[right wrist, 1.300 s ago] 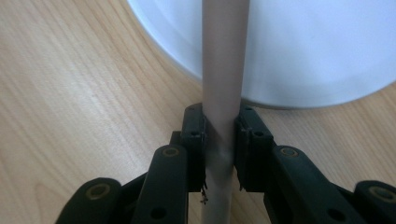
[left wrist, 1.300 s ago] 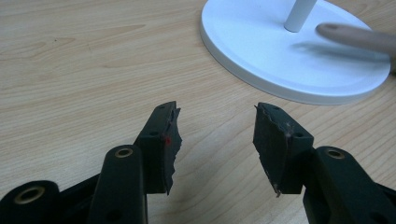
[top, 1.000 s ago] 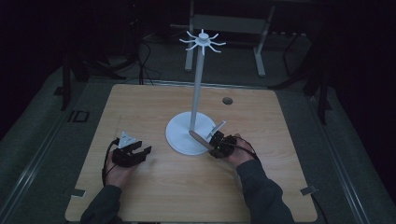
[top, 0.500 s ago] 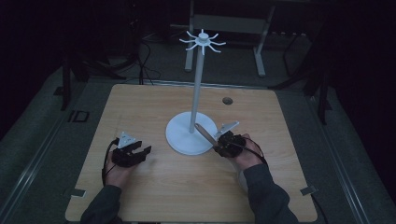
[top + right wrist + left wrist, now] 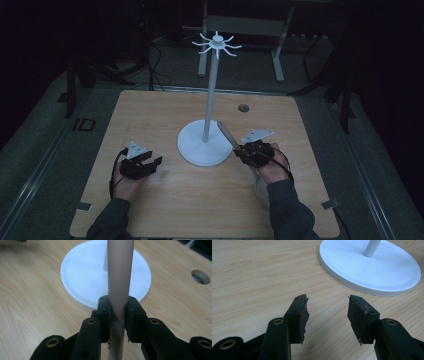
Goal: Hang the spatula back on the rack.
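Wooden table: one stand, two grippers.

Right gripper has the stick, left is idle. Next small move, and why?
Probably lift the stick toward the hooks atop the stand. The right gripper is clamped on it, low beside the base, and the hooks look bare. The left gripper is open on the table, holding nothing.
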`<state>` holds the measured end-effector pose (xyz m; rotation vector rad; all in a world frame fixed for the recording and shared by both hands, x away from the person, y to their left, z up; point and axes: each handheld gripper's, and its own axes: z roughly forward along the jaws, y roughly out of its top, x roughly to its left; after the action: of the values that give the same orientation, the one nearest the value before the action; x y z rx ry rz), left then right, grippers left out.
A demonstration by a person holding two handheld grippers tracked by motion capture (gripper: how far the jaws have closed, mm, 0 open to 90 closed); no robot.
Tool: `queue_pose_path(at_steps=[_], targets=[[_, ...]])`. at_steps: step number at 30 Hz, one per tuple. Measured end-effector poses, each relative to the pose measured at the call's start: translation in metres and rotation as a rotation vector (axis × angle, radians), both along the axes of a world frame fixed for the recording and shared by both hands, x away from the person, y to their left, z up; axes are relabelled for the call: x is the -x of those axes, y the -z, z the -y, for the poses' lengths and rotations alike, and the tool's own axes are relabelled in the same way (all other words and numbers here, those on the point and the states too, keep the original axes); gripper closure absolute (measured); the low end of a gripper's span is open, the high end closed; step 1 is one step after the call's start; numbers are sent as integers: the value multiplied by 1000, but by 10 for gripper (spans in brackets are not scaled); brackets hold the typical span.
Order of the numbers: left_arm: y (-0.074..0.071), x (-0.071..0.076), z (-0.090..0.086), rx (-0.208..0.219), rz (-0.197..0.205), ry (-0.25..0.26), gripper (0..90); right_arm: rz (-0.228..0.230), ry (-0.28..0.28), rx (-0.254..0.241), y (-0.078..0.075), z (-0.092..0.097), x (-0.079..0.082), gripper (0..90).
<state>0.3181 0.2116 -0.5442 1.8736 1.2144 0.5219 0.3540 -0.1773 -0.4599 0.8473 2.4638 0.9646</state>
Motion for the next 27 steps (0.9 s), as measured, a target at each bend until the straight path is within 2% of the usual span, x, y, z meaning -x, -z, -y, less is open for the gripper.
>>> queue_pose_path(at_steps=[8, 12, 27], targets=[[0, 0, 0, -1, 2, 0, 503, 60, 25, -57, -10, 10, 6, 757], [0, 0, 0, -2, 2, 1, 503, 92, 49, -109, -16, 16, 9, 757], [0, 0, 0, 1, 2, 0, 503, 168, 69, -194, -29, 26, 15, 758]])
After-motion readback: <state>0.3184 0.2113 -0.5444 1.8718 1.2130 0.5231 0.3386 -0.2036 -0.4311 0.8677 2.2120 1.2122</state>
